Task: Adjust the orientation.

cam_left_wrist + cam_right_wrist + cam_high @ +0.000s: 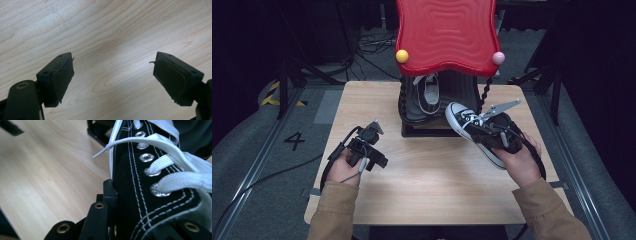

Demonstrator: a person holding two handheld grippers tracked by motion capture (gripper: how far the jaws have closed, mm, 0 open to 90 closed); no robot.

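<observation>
From the high view, the right gripper point(492, 131) is clamped on a black-and-white sneaker point(472, 127), held off the table point(432, 185) with its white toe pointing up and away toward the red-topped shoe rack point(447, 35). A second sneaker point(428, 95) already sits on the rack's shelf, ahead of the gripper and slightly to its left. The left gripper point(374, 145) rests low over the table, well apart from the shoe and holding nothing. The risk here, I judge, is the rack's low red top — the toe could knock its edge or one of the twisted black posts point(484, 95) on the way in, or bump the shoe already there.

In the left gripper view, the jaws stand wide apart with only bare wood between the pads point(63, 75). It gives no support, so the shoe hangs on one grip alone.

In the right gripper view, one black jaw presses against the canvas side of the sneaker point(130, 195) next to the eyelets; the other jaw is hidden behind the shoe. A loose lace point(120, 145) trails out ahead of the gripper, to the left of the shoe — it could snag on the rack. The grip looks to be on soft canvas near the collar, so the heavier sole may twist or sag in the jaws.
</observation>
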